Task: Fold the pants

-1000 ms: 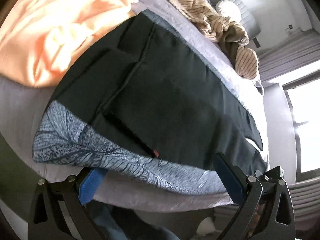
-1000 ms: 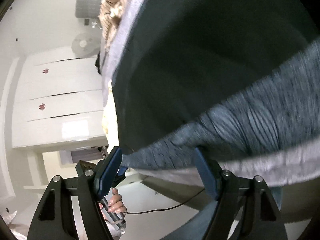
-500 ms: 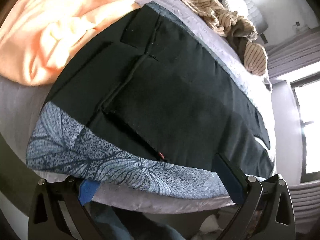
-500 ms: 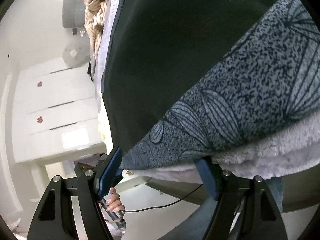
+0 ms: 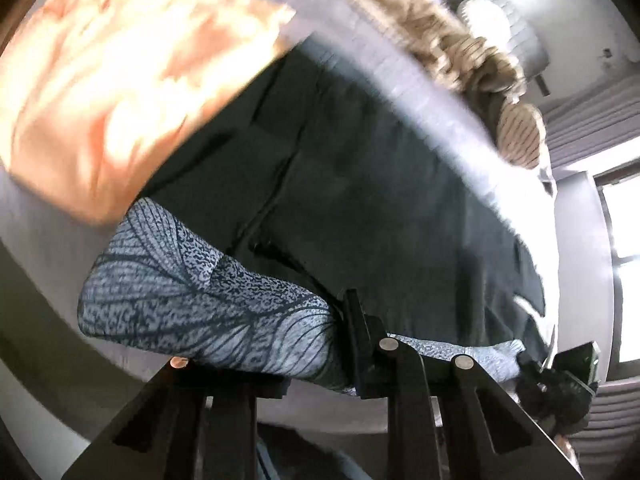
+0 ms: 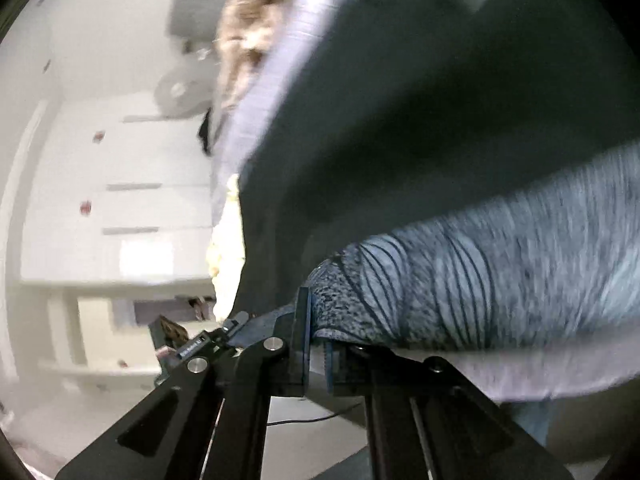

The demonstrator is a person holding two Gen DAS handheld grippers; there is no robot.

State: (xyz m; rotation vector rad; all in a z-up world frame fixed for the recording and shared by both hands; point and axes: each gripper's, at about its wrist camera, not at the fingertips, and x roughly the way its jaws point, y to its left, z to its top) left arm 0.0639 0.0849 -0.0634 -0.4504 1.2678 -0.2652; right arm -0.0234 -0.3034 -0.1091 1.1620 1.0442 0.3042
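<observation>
The dark pants [image 5: 360, 184] lie flat on the bed, with a grey-blue leaf-patterned waistband [image 5: 192, 304] along the near edge. My left gripper [image 5: 340, 360] is shut on that waistband. In the right wrist view the same pants [image 6: 440, 140] fill the frame, and my right gripper [image 6: 316, 344] is shut on the other end of the waistband [image 6: 480, 280]. Both views are blurred by motion. The pinched cloth bunches up at each gripper.
An orange garment [image 5: 112, 92] lies on the bed left of the pants. A tan striped garment [image 5: 480, 64] lies at the far side. The grey bedcover [image 5: 48, 240] edge runs just in front of me. White cabinets [image 6: 120, 200] stand beyond the bed.
Both grippers were open at the bed's edge around the waistband; now both have shut on it. The waistband is bunched and lifted slightly, and the views are blurred.
</observation>
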